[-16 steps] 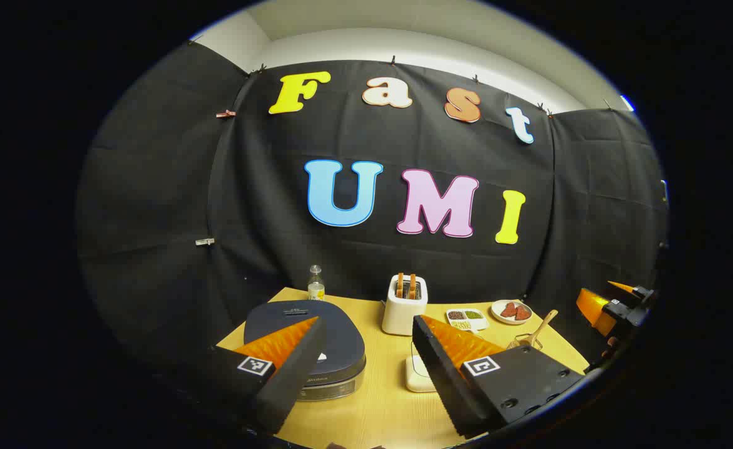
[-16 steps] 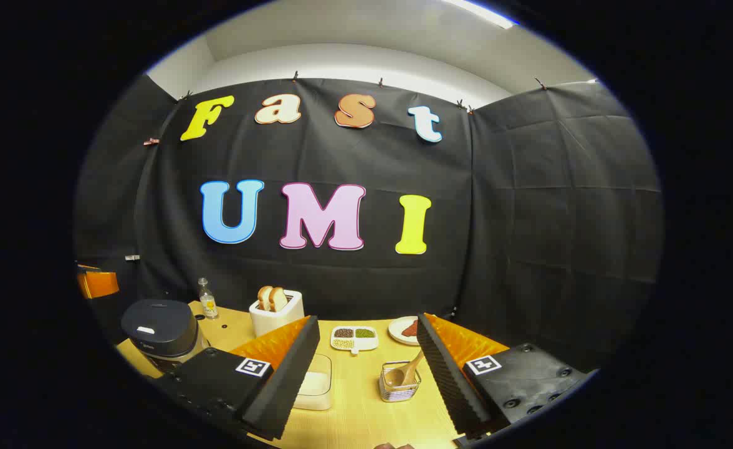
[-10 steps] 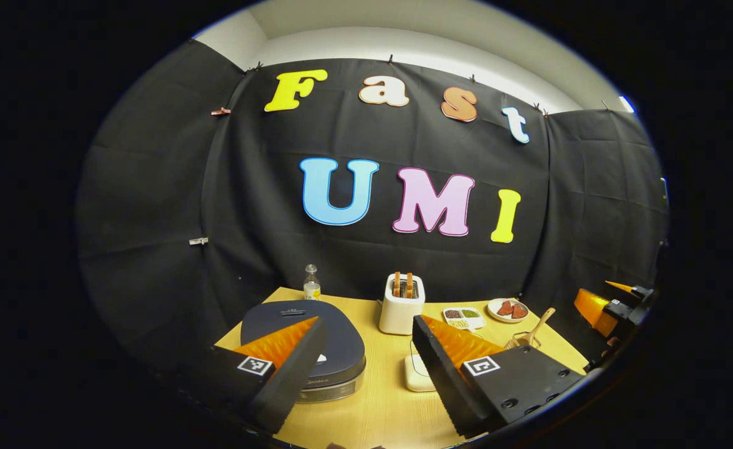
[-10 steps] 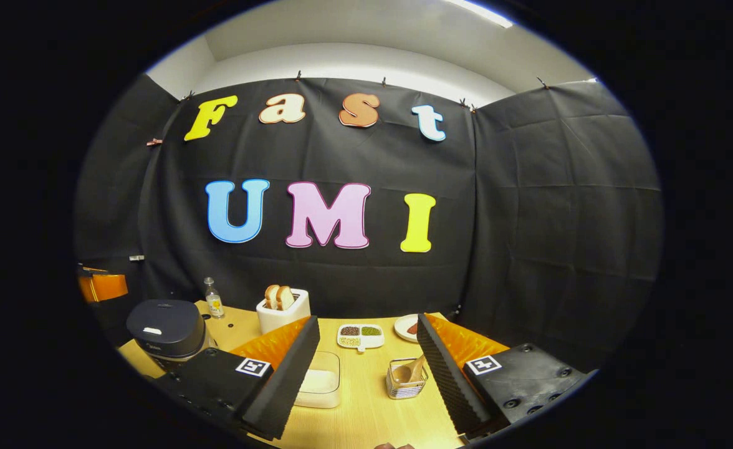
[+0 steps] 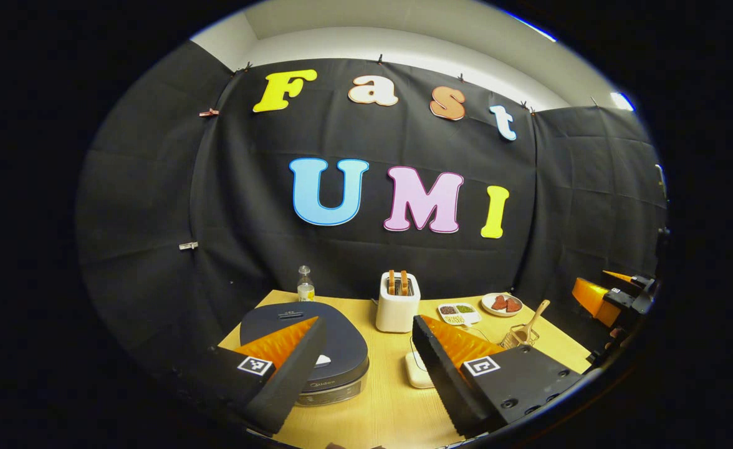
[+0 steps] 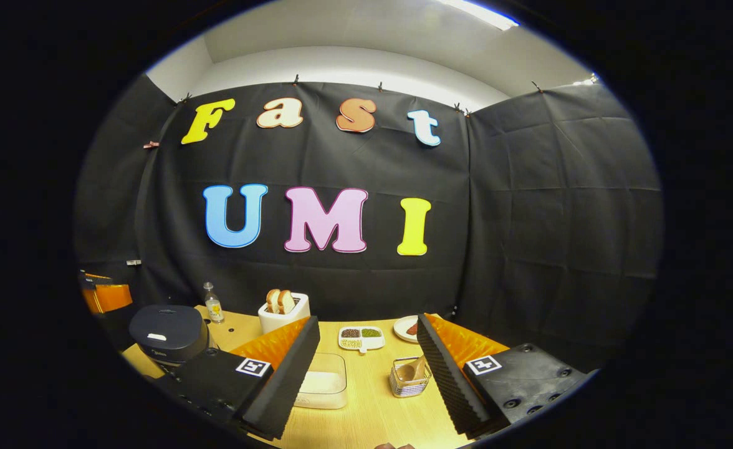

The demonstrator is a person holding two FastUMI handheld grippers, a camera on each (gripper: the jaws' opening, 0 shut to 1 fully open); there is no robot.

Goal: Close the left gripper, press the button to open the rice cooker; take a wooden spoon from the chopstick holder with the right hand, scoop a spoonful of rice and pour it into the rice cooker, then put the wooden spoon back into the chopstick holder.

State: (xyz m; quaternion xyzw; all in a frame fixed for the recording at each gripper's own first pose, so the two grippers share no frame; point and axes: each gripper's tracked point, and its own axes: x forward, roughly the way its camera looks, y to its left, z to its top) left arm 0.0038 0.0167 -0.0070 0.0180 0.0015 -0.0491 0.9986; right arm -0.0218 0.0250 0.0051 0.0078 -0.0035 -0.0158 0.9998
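A dark rice cooker (image 5: 307, 346) with its lid down sits on the wooden table, just behind my left gripper (image 5: 366, 352), which hangs open above it with nothing between its fingers. In the right gripper view the same rice cooker (image 6: 168, 333) stands at the far left. A wire chopstick holder (image 6: 409, 378) with the wooden spoon (image 6: 415, 368) in it sits just ahead of my open right gripper (image 6: 366, 355). A clear box of rice (image 6: 323, 388) lies between its fingers, farther off. The left gripper view shows the spoon (image 5: 533, 317) and the holder (image 5: 516, 337) at the right.
A white toaster (image 5: 397, 301) holding bread, a small bottle (image 5: 305, 288), a divided dish of grains (image 5: 457, 312) and a plate (image 5: 502, 304) of red pieces line the back of the table. The other gripper (image 5: 609, 293) hovers at the table's right edge.
Both grippers have drifted slightly: the scene sits a little lower and to the left in the left gripper view, and the holder and rice box look a bit nearer in the right one.
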